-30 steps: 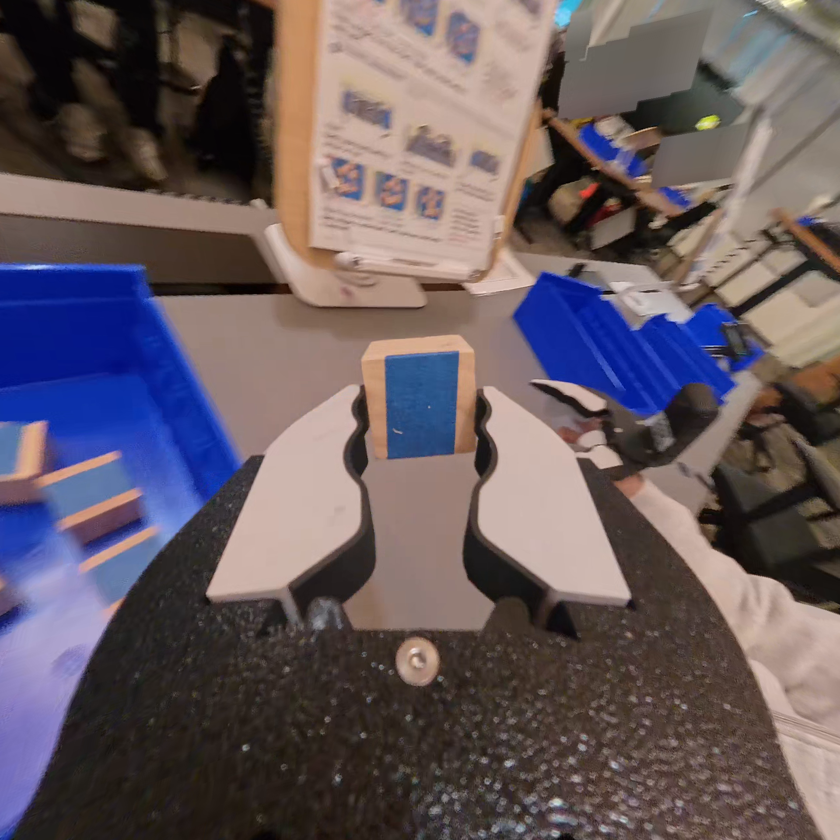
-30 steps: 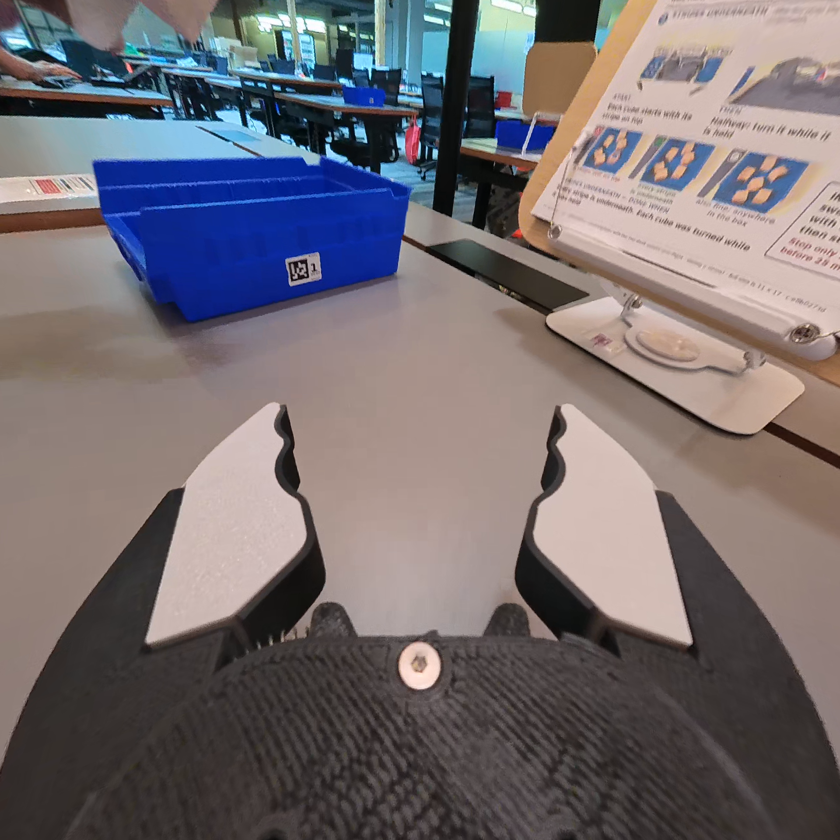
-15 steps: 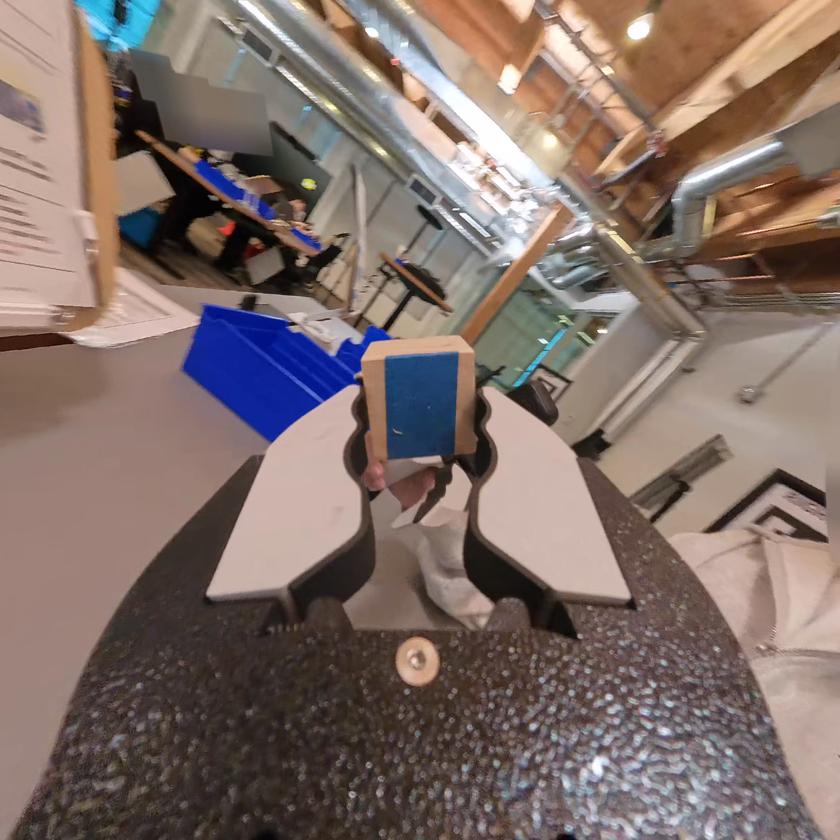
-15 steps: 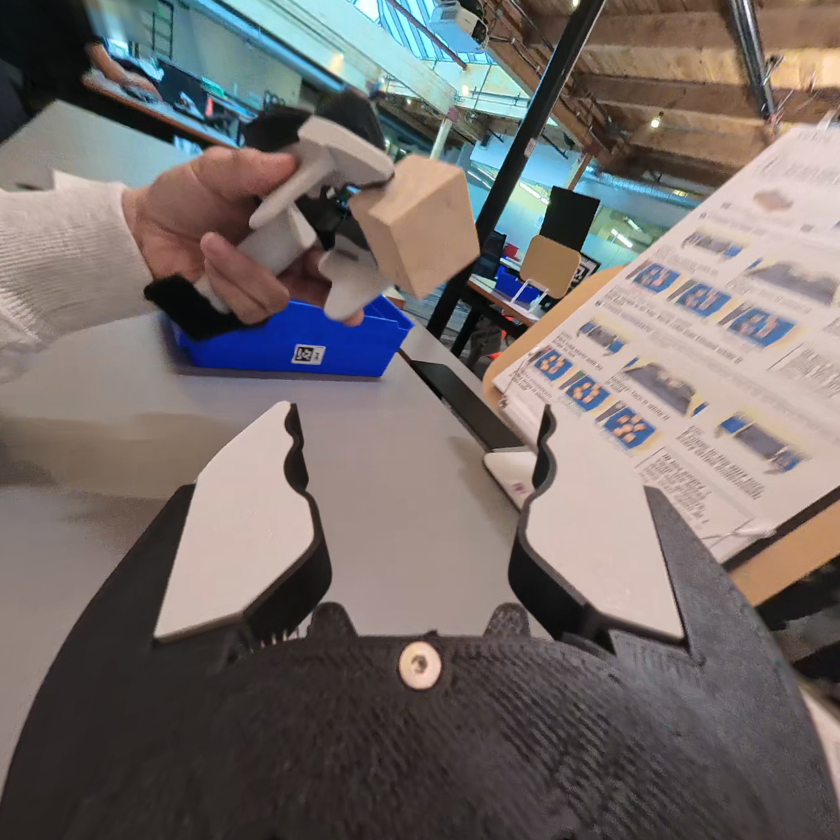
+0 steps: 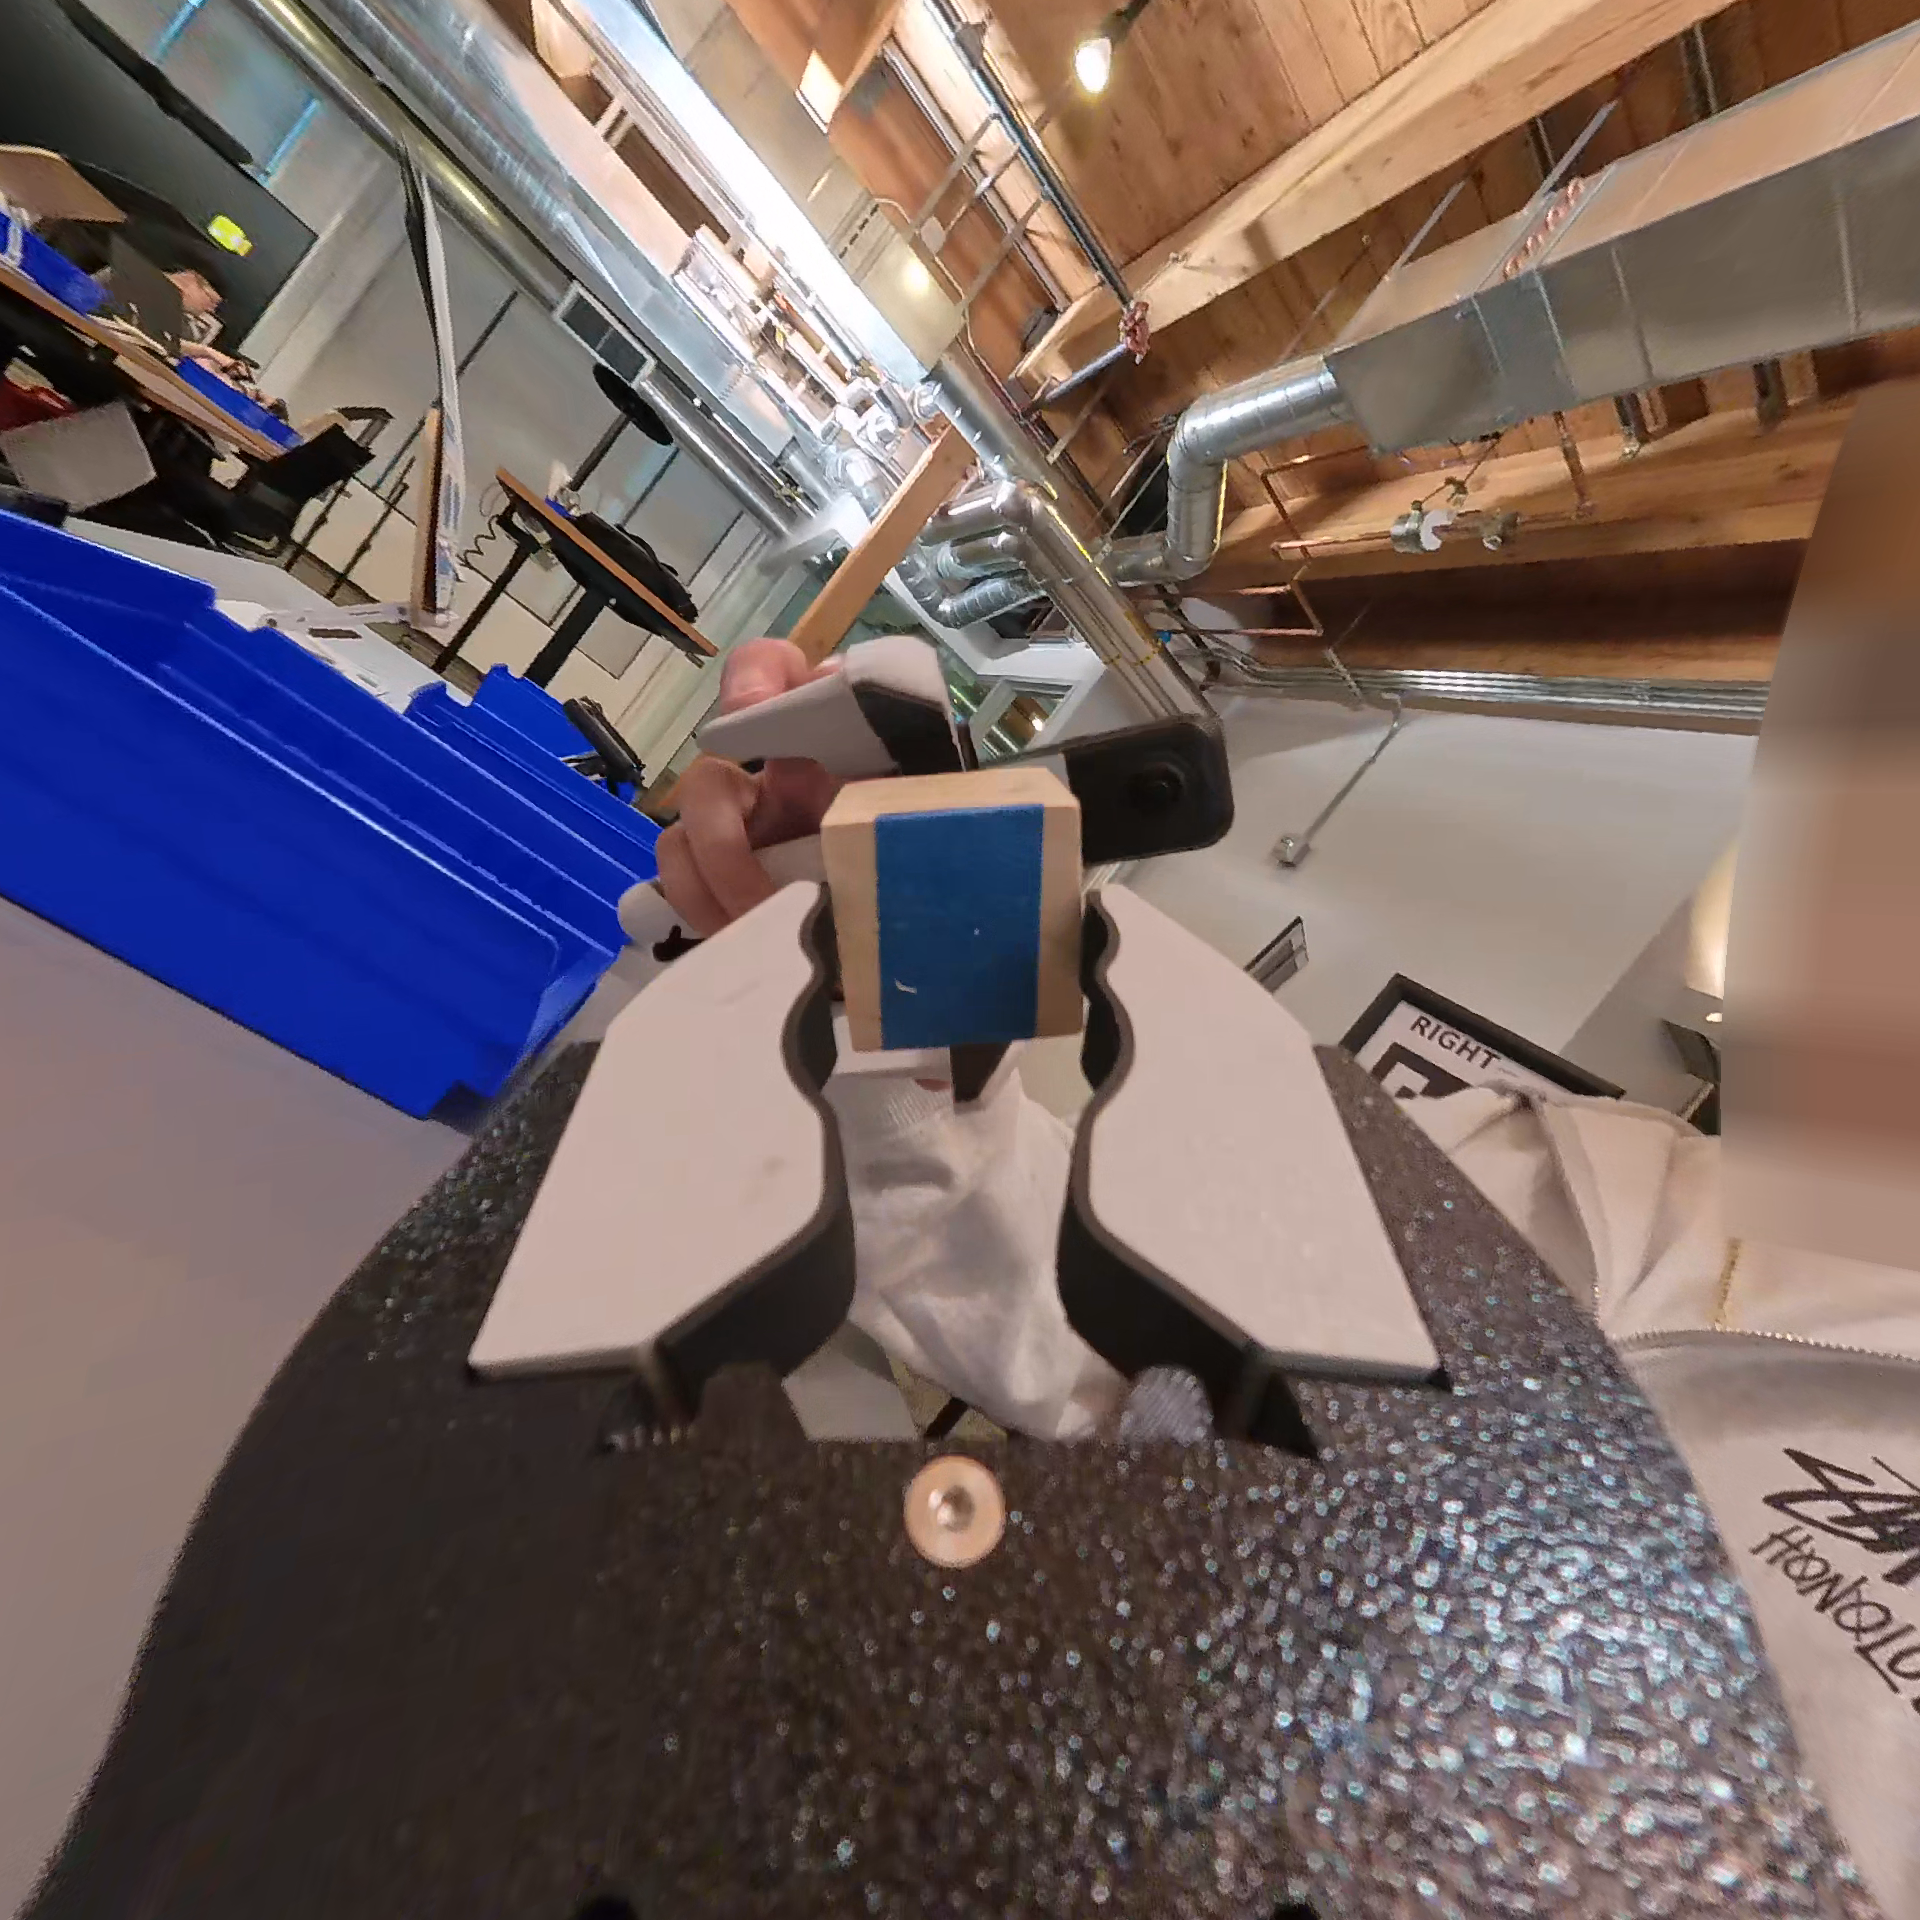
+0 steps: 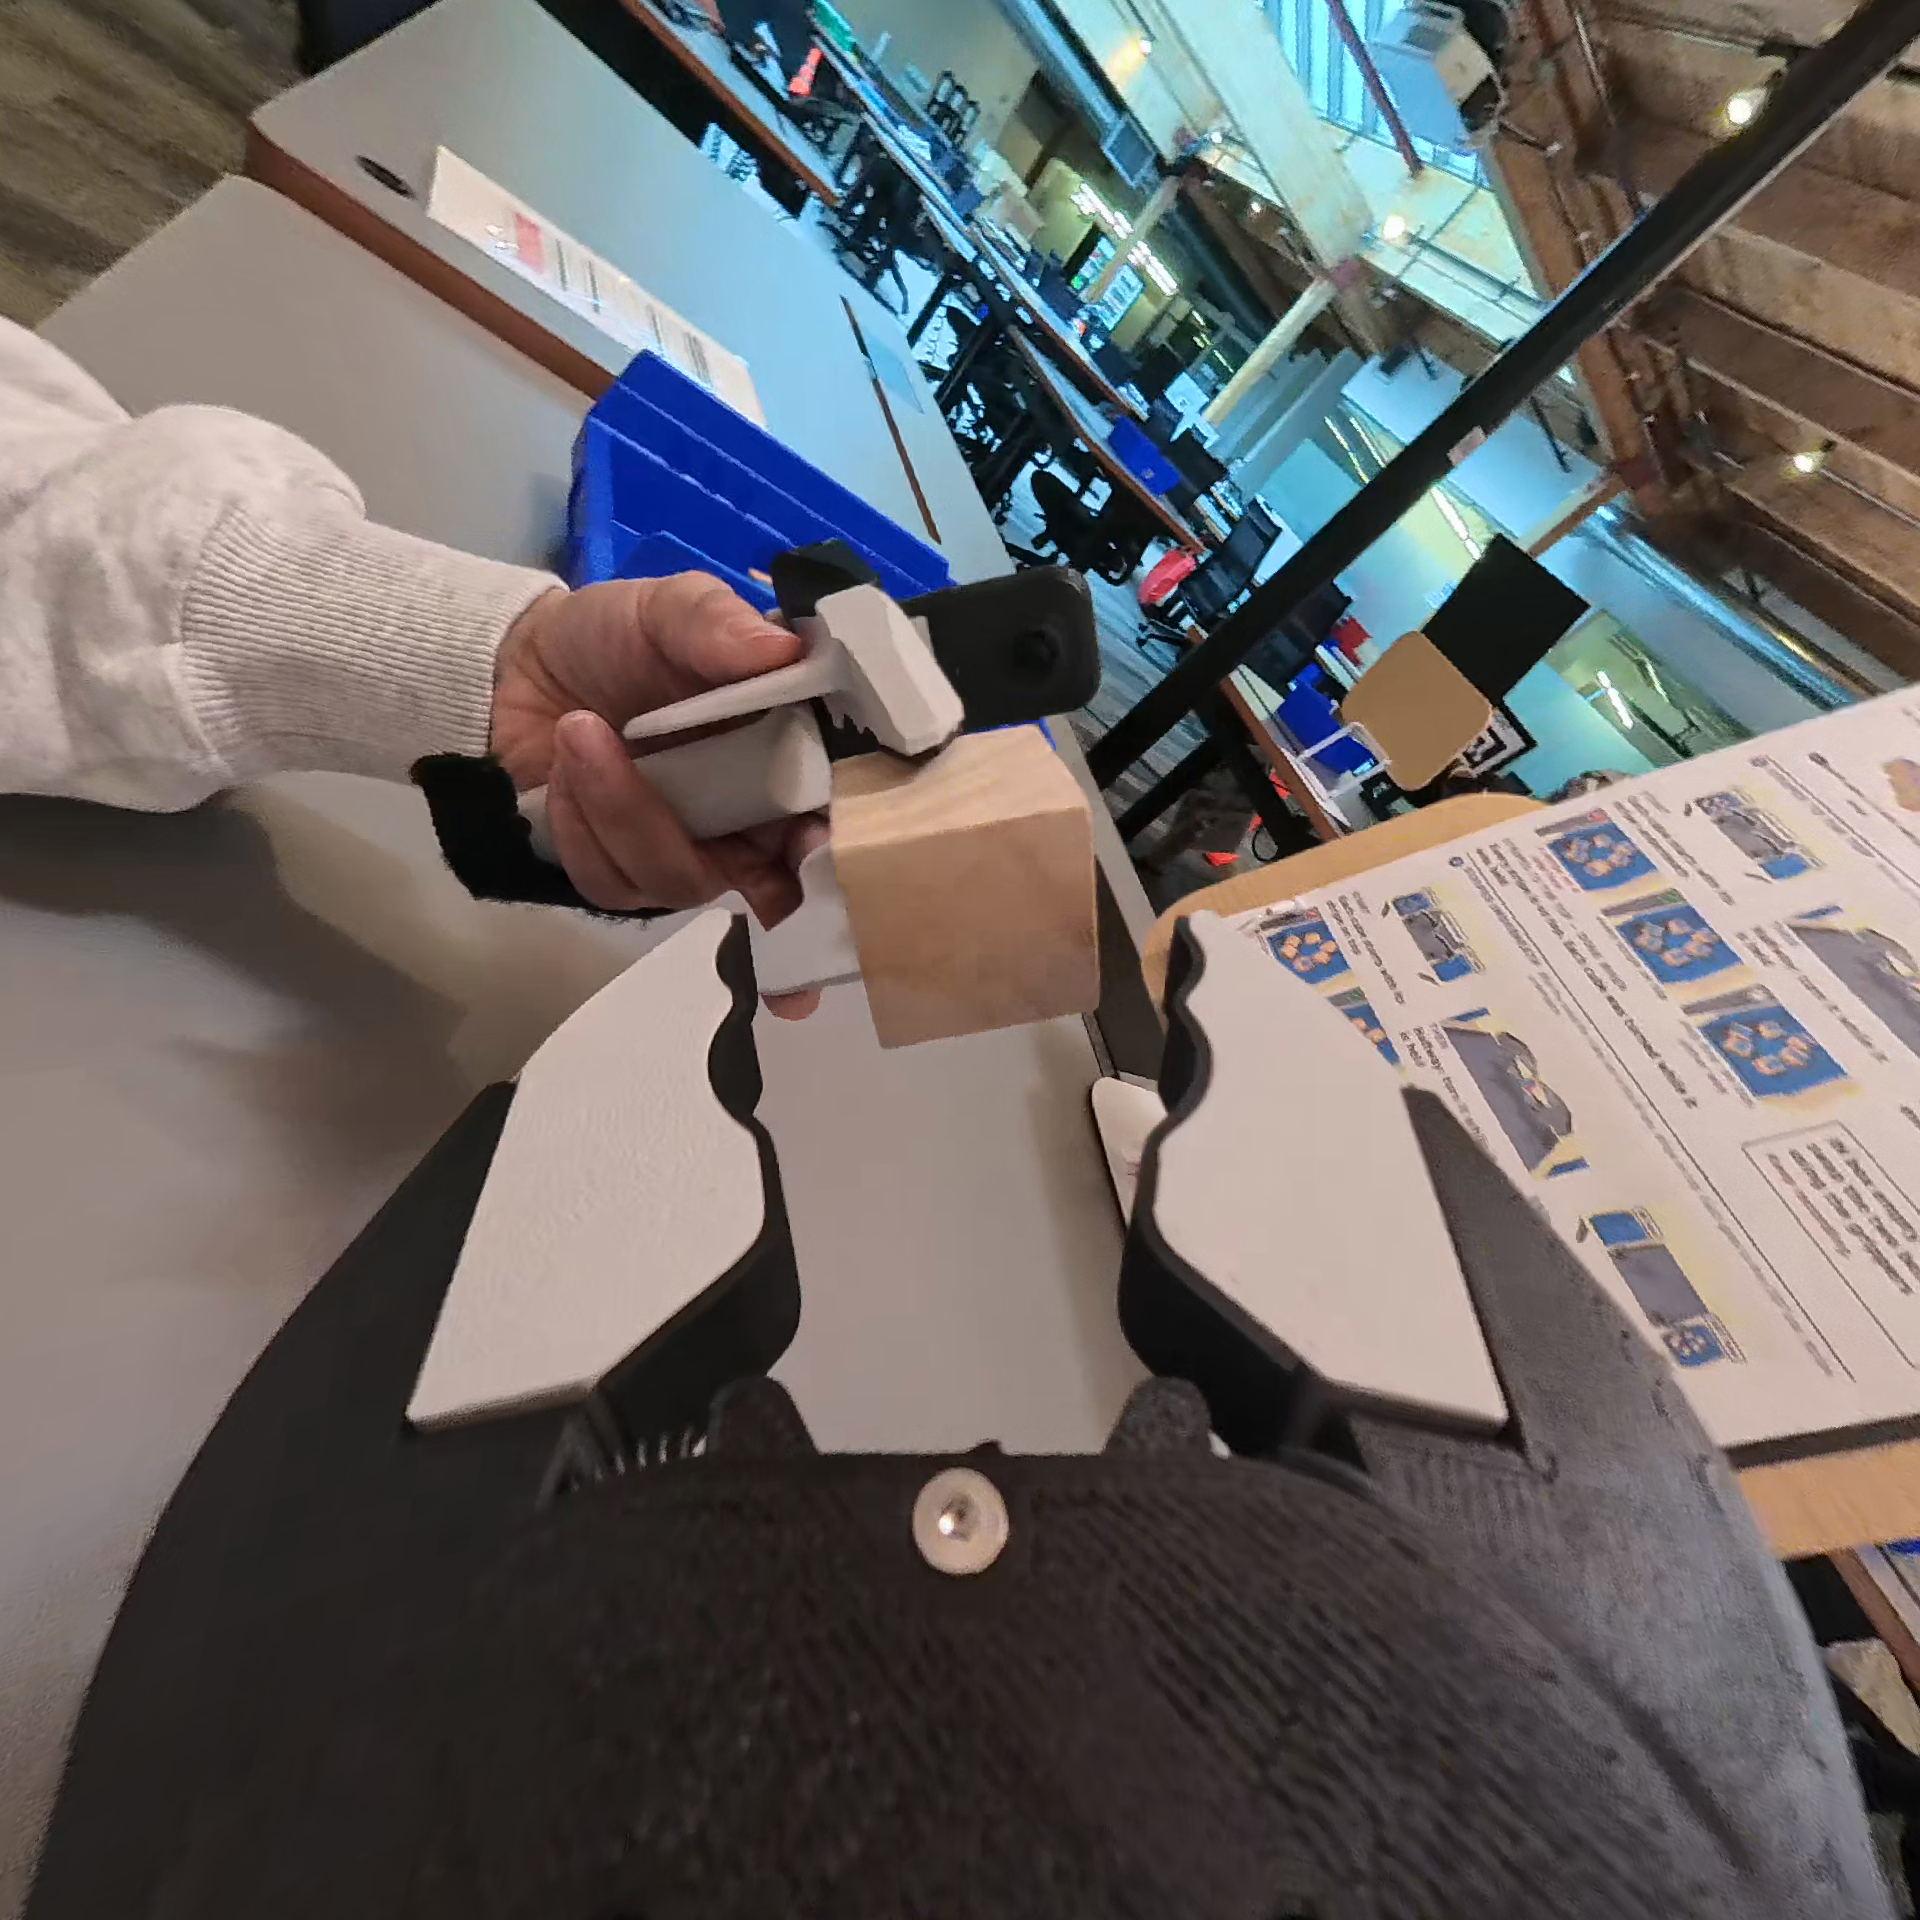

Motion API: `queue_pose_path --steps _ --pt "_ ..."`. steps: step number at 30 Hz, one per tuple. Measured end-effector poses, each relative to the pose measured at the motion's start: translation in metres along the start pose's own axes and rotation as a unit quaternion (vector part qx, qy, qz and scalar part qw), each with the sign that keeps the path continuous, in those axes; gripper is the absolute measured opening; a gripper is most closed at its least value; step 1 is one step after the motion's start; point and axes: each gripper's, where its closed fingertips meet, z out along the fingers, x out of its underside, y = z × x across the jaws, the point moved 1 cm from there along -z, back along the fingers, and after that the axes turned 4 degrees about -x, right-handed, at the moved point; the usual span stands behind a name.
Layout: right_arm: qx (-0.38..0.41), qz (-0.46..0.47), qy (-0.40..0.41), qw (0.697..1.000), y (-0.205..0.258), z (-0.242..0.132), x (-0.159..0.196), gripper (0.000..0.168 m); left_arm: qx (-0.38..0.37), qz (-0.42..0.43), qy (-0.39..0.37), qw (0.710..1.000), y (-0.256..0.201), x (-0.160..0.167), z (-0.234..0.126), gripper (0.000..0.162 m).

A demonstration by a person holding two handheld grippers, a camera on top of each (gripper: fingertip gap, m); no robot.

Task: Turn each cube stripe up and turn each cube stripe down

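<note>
A wooden cube (image 5: 956, 914) with a blue stripe is held above the table. My left gripper (image 5: 951, 925) is shut on it, stripe face toward its camera. In the right wrist view the cube (image 6: 966, 894) shows only plain wood faces, pinched by the left gripper's white fingers (image 6: 883, 675). My right gripper (image 6: 956, 966) is open and empty. Its fingertips sit on either side of the cube's near end, apart from it. The right gripper's black camera mount (image 5: 1143, 800) shows just behind the cube.
A blue bin (image 5: 260, 831) stands on the grey table (image 6: 260, 1039) and also shows in the right wrist view (image 6: 707, 499). An instruction board (image 6: 1558, 1039) on a stand is at the right. A person's white sleeve (image 6: 156, 623) reaches in from the left.
Both grippers have risen and tilted up. The right gripper, still open, has closed in on the cube. The left gripper keeps its hold.
</note>
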Motion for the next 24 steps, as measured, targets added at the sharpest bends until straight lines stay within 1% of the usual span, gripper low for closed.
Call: queue_pose_path --steps 4,8,13,16,20,22,24 --pt "-0.012 -0.018 -0.001 1.0 0.002 0.002 -0.006 0.066 0.008 -0.012 -0.002 1.0 0.0 0.003 -0.002 0.044" --pt "-0.036 -0.039 0.016 0.998 0.007 0.004 -0.002 0.054 0.023 -0.022 -0.007 0.999 -0.003 0.003 -0.002 0.044" --pt "-0.032 -0.039 -0.019 0.999 0.006 0.005 -0.013 0.048 0.03 -0.029 -0.003 0.999 -0.003 0.005 -0.001 0.044" --pt "-0.038 -0.047 -0.01 0.998 0.007 0.006 -0.014 0.045 0.042 -0.038 -0.005 0.998 -0.004 0.006 -0.001 0.044" --pt "-0.04 -0.037 0.035 0.998 0.008 0.009 -0.009 0.045 0.044 -0.031 -0.005 0.999 0.0 0.007 -0.005 0.044" --pt "-0.039 -0.014 0.053 0.998 0.008 0.01 -0.004 0.045 0.023 -0.026 -0.012 0.999 0.007 0.006 -0.007 0.044" --pt "-0.045 0.016 0.062 0.997 0.008 0.008 -0.002 0.045 -0.008 -0.009 -0.038 0.999 0.014 0.0 -0.009 0.046"
